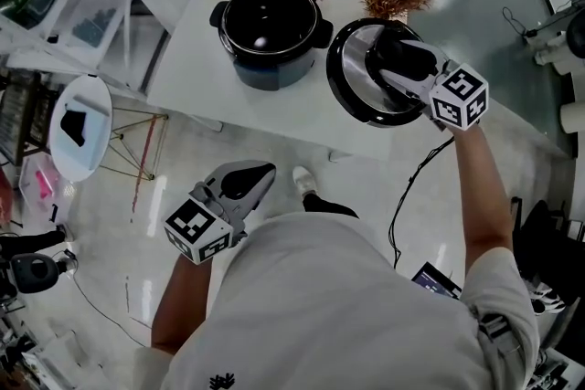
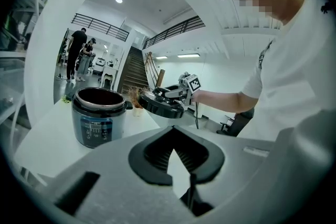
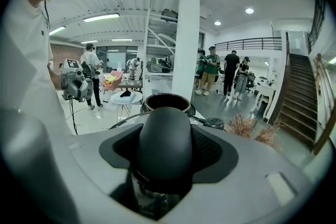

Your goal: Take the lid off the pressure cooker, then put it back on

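1. Right tool [image 1: 398, 59] is clamped across the lid handle [image 3: 165, 144]. Its jaws stand wide on either side, and the handle's long axis runs along the tool's own pointing line.
2. Lid [image 1: 352, 73] hangs beneath that tool, in the air over the right-hand end of the bench [image 1: 292, 119], close to level with a slight tilt.
3. Pressure cooker pot [image 1: 270, 68] stands open on the bench, just left of the right tool and apart from the lid. In the right gripper view its mouth shows straight beyond the handle.
4. Left tool [image 1: 242, 183] sits low by the person's body, off the bench, jaws together on nothing, and well farther from the pot.
5. Putting the lid back looks like the right hand's job. It would be a short carry leftward until the lid is centred over the mouth, then a level descent.
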The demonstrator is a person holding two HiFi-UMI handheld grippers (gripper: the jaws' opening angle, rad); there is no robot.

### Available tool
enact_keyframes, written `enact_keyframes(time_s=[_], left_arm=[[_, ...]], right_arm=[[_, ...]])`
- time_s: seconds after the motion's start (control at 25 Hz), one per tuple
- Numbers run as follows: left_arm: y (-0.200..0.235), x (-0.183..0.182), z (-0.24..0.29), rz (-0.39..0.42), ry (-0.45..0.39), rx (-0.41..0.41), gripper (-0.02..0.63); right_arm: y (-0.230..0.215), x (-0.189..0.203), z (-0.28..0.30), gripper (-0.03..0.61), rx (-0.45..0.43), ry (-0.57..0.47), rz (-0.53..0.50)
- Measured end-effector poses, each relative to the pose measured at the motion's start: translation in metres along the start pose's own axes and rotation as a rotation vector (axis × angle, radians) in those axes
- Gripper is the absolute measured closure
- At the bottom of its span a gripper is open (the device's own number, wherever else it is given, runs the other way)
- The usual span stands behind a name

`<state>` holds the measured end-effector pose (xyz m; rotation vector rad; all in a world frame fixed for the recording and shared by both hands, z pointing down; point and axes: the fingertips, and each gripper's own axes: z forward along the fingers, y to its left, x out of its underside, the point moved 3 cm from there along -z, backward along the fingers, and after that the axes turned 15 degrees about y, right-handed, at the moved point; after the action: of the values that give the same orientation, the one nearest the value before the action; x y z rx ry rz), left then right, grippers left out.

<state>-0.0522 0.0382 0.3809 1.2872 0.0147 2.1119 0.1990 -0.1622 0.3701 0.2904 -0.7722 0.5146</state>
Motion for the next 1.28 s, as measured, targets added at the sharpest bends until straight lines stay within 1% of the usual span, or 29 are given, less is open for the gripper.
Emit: enact_keyframes(time_s=[0.24,0.6,0.92,1.08,1.28], left_arm=[[-0.001,0.006,0.002,0.002,0.016,0.007,0.607],[0.003,0.006,0.011,0.008,0.048,-0.001,0.607],[0.01,0.008,0.016,-0.011,0.074,-0.017,0.607],[0.015,0.003,0.021,-0.014,0.078,-0.025,0.607],[0.023,-0.003,0.023,-0.022,0.075,-0.044,0.607]], right_arm=[[0.01,0.032,0.011,0.281,0.004,0.011,0.034],[0.004,0.071,0.042,0.281,0.009,0.03,0.09],[-0.001,0.098,0.075,0.282,0.011,0.048,0.118],[-0.004,0.108,0.092,0.281,0.011,0.061,0.131],[-0.009,0.117,0.111,0.282,0.016,0.077,0.124]])
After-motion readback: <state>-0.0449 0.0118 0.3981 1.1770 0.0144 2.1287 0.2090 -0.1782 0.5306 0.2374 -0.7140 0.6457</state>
